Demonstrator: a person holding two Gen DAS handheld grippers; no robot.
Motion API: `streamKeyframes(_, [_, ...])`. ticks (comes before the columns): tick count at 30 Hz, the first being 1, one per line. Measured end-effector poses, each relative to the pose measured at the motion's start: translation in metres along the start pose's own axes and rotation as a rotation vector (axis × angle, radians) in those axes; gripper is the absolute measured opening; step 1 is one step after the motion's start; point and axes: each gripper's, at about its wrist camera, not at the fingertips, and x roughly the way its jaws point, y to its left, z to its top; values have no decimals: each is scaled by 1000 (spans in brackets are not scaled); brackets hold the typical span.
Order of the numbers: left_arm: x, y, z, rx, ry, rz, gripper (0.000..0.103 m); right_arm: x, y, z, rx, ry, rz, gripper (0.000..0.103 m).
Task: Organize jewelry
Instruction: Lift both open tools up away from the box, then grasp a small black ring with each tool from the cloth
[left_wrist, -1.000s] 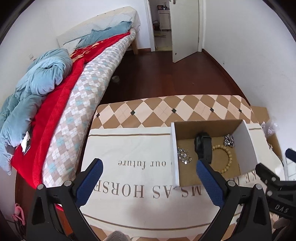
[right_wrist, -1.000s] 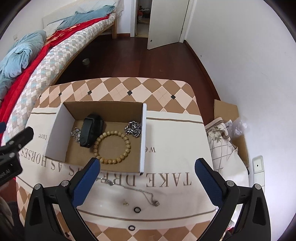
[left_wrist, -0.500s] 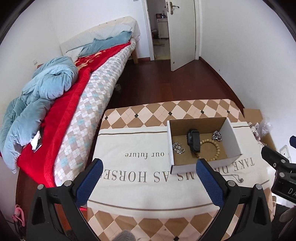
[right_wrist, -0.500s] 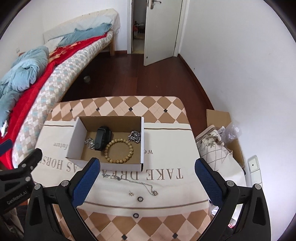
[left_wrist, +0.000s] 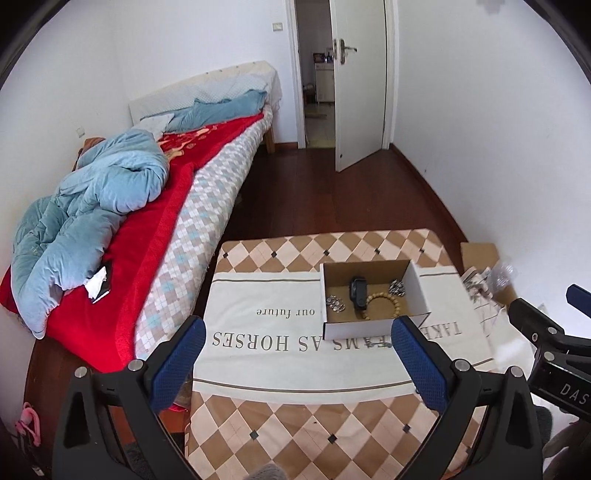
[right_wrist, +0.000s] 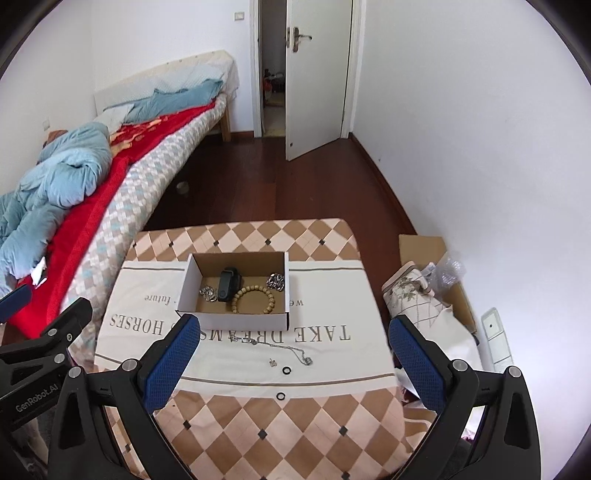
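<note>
Pulling both grippers — left gripper (left_wrist: 295, 363), right gripper (right_wrist: 293, 360) — back and up from the white cardboard box (right_wrist: 236, 320), fingers wide apart, empty. Leaving the thin silver chain necklace (right_wrist: 284, 349) and small black rings (right_wrist: 286, 370) on the surface — sorting looking unfinished.

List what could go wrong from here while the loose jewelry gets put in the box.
1. The thin chain necklace lies flat on the cloth; the right tool may pinch fabric with it.
2. The two small black rings look hard to grip and could roll off the table.
3. The light cardboard box might slide if bumped.

table (right_wrist: 258, 424) | cloth (right_wrist: 343, 306) | box (right_wrist: 236, 320) | necklace (right_wrist: 291, 350), maybe rings (right_wrist: 286, 370)
</note>
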Motion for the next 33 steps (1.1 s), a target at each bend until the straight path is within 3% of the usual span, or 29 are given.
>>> streamKeyframes(10, [-45,6,-6,-39,-33,15,103,-55,-11,-8,24,-28,46,103])
streamKeyframes(15, [-34,14,-15,-60,-24,19,103,-47,-21,-15,60,-16,73,103])
streamKeyframes(19, [8,14,-21,-26,60,14,103,-5,-33,-31,110,52,55,99])
streamKeyframes(22, [40,13,-31,-10,101,58,103,39,-41,-48,136,130,70,63])
streamKeyframes(23, [53,13,-36,-11,119,79,103,57,-42,-56,130,159,77,57])
streamKeyframes(26, [93,12,-53,-7,189,144,103,106,-41,-77,121,234,109,51])
streamKeyframes(33, [153,21,-91,0,332,219,103,192,-23,-120,101,381,171,51])
